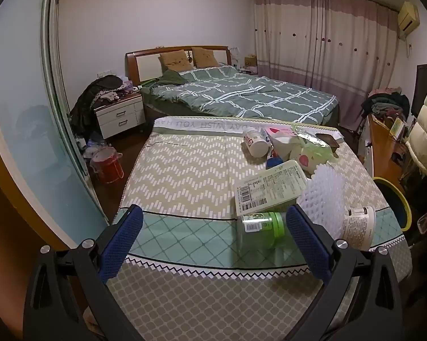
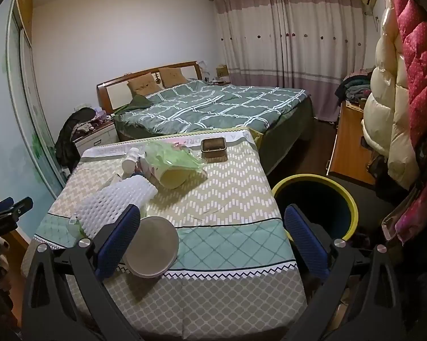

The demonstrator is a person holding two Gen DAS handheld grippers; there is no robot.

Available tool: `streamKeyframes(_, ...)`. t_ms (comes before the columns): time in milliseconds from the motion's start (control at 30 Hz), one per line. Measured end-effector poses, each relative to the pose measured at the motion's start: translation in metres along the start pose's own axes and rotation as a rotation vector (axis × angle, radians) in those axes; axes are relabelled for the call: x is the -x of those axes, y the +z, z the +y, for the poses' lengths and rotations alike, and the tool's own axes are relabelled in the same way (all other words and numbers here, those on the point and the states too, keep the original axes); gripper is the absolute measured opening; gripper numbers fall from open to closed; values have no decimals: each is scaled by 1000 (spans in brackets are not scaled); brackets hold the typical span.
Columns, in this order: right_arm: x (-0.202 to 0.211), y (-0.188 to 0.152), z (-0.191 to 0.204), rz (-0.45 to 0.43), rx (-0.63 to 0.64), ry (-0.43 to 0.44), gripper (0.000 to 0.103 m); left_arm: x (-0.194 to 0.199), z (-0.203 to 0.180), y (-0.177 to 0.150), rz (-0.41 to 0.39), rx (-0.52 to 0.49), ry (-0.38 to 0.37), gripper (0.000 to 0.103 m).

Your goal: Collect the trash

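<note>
Trash lies along the right side of a cloth-covered table [image 1: 185, 170]: a white bottle [image 1: 256, 142], a green plastic bag [image 1: 313, 142], a flat printed packet [image 1: 270, 190], a clear jar with a green lid [image 1: 263, 228], white foam netting [image 1: 325, 196] and a tipped paper cup [image 1: 358, 227]. My left gripper [image 1: 213, 244] hangs open over the near edge, with the jar just inside its right finger and not touched. My right gripper [image 2: 210, 238] is open too; the paper cup [image 2: 153, 247] lies beside its left finger. A yellow-rimmed bin [image 2: 354, 213] stands right of the table.
A small brown tin [image 2: 213, 145] and a yellow cup [image 2: 173, 176] sit at the far part of the table. Behind it is a green bed [image 1: 241, 93] with a nightstand [image 1: 119, 115] to its left. Padded coats [image 2: 384, 113] hang at the right, and a red bucket [image 1: 108, 164] stands on the floor at the left.
</note>
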State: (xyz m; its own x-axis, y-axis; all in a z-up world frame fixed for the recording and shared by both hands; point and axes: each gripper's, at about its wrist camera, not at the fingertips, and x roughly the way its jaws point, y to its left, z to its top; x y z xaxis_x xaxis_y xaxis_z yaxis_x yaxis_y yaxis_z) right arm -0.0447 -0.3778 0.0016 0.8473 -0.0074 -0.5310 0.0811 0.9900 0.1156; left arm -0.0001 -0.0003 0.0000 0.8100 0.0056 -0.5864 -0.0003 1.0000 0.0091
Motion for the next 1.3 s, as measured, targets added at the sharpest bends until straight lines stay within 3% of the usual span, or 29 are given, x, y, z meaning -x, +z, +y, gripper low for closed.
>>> streamKeyframes(1300, -14, -2, -4, 14, -19, 0, 97, -12, -8, 5, 36, -9, -27, 99)
